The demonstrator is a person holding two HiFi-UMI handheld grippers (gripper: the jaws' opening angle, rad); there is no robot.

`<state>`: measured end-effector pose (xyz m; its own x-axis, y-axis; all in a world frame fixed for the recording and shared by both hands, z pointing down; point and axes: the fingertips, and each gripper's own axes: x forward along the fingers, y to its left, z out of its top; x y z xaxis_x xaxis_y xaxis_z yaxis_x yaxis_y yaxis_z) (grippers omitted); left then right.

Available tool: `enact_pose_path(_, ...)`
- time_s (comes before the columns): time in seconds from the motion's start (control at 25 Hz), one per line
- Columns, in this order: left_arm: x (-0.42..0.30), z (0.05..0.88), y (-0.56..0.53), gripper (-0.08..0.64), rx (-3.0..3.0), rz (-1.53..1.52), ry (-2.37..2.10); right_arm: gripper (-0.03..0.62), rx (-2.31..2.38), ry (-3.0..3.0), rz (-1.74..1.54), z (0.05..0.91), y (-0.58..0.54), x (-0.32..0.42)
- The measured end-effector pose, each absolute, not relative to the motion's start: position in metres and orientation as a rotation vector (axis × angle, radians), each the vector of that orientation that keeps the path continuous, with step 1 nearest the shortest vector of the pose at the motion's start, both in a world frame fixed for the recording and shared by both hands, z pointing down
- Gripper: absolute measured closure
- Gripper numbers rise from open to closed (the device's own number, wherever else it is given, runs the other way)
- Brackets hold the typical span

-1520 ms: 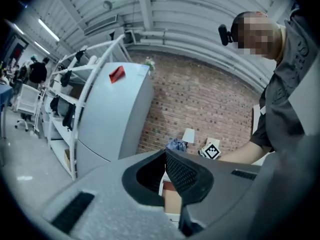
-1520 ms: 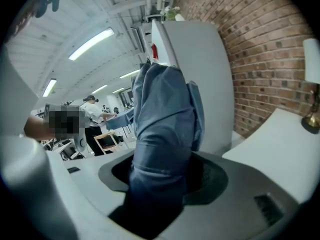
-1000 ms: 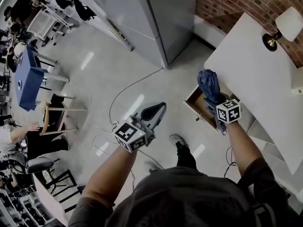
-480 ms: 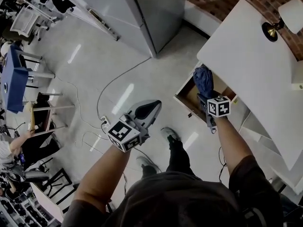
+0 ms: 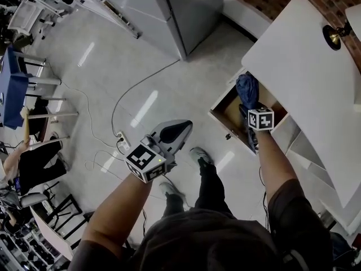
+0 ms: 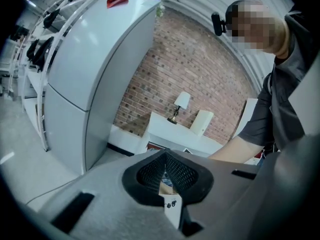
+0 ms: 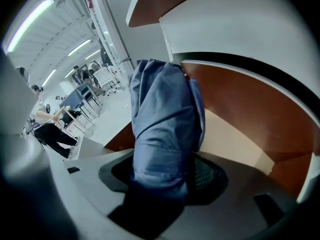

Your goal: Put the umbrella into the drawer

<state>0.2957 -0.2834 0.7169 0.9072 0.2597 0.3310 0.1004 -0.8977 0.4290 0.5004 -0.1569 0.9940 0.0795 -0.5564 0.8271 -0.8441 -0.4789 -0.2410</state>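
Observation:
A folded blue umbrella [image 5: 247,90] [image 7: 165,124] is clamped in my right gripper [image 5: 251,109] [image 7: 166,178], whose jaws are shut on its lower part. It points steeply down into the open wooden drawer [image 5: 228,115] [image 7: 240,134] of the white desk [image 5: 304,78], with its tip over the drawer's floor. Whether it touches the floor I cannot tell. My left gripper [image 5: 179,130] [image 6: 165,176] hangs over the floor to the left of the drawer, shut, with nothing between its pads.
A grey fridge [image 5: 169,10] [image 6: 95,74] stands behind the drawer. A brass lamp [image 5: 337,34] [image 6: 179,104] sits on the desk. A cable [image 5: 128,101] runs across the floor. My shoes [image 5: 198,154] are near the drawer front. Chairs and people are at the far left.
Both grippers have sunk. The right one carried the umbrella down from above the desk edge into the drawer's opening. Its grip has not changed.

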Motion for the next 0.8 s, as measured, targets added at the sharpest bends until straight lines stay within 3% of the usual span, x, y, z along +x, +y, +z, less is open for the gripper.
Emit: enact_pose_path(0.8, 0.286, 0.753, -0.286, 0.557, 2.604, 0.564, 0.242, 0.334, 2.162, -1.07, 1.427, 1.034, -0.128, 0.533)
